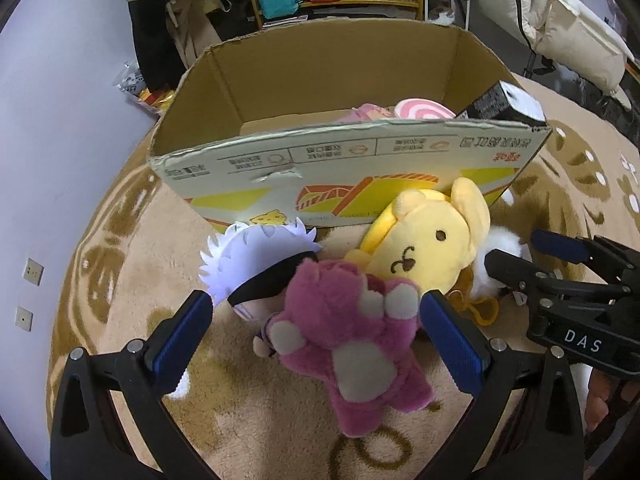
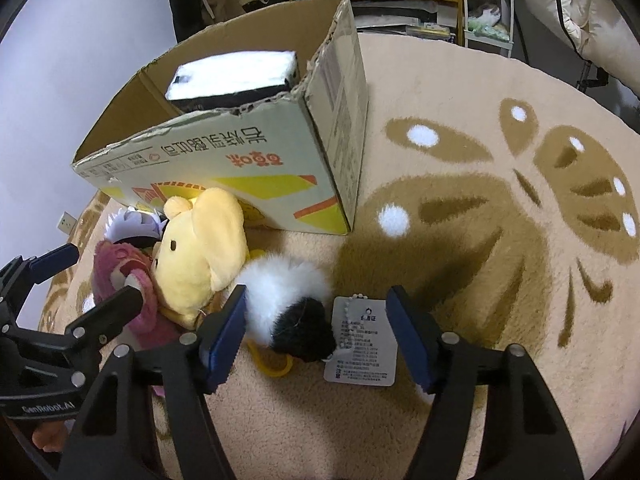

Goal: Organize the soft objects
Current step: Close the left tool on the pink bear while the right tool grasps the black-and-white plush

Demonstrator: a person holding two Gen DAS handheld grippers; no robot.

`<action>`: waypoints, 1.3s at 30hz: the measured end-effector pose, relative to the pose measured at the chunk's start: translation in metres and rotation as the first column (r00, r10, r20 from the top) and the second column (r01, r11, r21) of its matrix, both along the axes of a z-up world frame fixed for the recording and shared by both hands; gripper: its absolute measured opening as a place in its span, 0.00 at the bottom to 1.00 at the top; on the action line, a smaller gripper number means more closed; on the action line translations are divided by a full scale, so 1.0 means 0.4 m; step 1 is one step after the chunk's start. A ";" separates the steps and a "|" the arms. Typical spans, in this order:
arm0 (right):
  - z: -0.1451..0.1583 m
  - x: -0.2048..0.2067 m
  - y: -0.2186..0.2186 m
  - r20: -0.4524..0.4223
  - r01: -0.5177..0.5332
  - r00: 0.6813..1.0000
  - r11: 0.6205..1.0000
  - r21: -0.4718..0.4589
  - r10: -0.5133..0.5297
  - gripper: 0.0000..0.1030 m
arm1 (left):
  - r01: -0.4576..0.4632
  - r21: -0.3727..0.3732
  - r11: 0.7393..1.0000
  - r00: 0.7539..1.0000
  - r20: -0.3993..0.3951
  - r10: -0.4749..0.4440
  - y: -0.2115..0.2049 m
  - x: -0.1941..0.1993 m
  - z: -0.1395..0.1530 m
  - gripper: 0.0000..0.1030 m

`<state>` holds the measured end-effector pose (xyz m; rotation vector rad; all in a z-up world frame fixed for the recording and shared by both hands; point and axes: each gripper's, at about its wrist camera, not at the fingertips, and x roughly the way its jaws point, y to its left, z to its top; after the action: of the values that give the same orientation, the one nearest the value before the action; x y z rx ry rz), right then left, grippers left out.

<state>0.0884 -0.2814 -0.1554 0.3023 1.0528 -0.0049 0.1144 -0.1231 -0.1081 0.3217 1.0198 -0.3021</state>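
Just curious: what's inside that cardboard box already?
Inside the cardboard box show a pink swirl plush, something pale pink and a black-and-white carton. The front wall hides the rest.

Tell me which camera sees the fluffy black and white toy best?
The right wrist view. There the black and white toy lies in the middle, between the open right gripper, with its paper tag beside it. The left wrist view shows only a bit of its white fur behind the yellow plush.
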 end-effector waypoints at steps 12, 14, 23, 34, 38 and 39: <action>-0.017 0.014 0.007 -0.012 -0.026 1.000 1.000 0.013 0.026 0.61 | 0.018 0.020 1.000 1.000 -0.004 -0.018 -0.011 0.003 -0.025 0.88; -0.018 0.016 0.010 -0.010 -0.032 0.999 0.999 0.007 0.032 0.60 | 0.011 -0.006 1.000 1.000 -0.013 -0.011 -0.009 0.004 -0.027 0.80; -0.027 0.026 0.021 -0.011 -0.043 0.999 0.999 0.002 0.043 0.60 | 0.034 -0.042 0.999 0.999 -0.040 -0.035 -0.022 0.001 -0.037 0.69; -0.041 0.036 0.039 -0.017 -0.084 0.996 0.996 -0.012 0.084 0.53 | 0.027 -0.050 0.998 0.998 -0.052 -0.029 -0.017 0.008 -0.050 0.68; -0.046 0.041 0.065 -0.026 -0.121 0.992 0.993 0.008 0.122 0.33 | 0.020 -0.055 0.998 0.998 -0.059 -0.023 -0.013 0.011 -0.050 0.62; -0.046 0.041 0.076 -0.025 -0.135 0.991 0.991 -0.017 0.134 0.33 | 0.023 -0.048 0.999 0.998 -0.054 -0.025 -0.015 0.009 -0.047 0.61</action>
<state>0.1049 -0.2508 -0.1737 0.2141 1.0946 0.1028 0.1179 -0.1291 -0.1271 0.2846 1.0614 -0.3577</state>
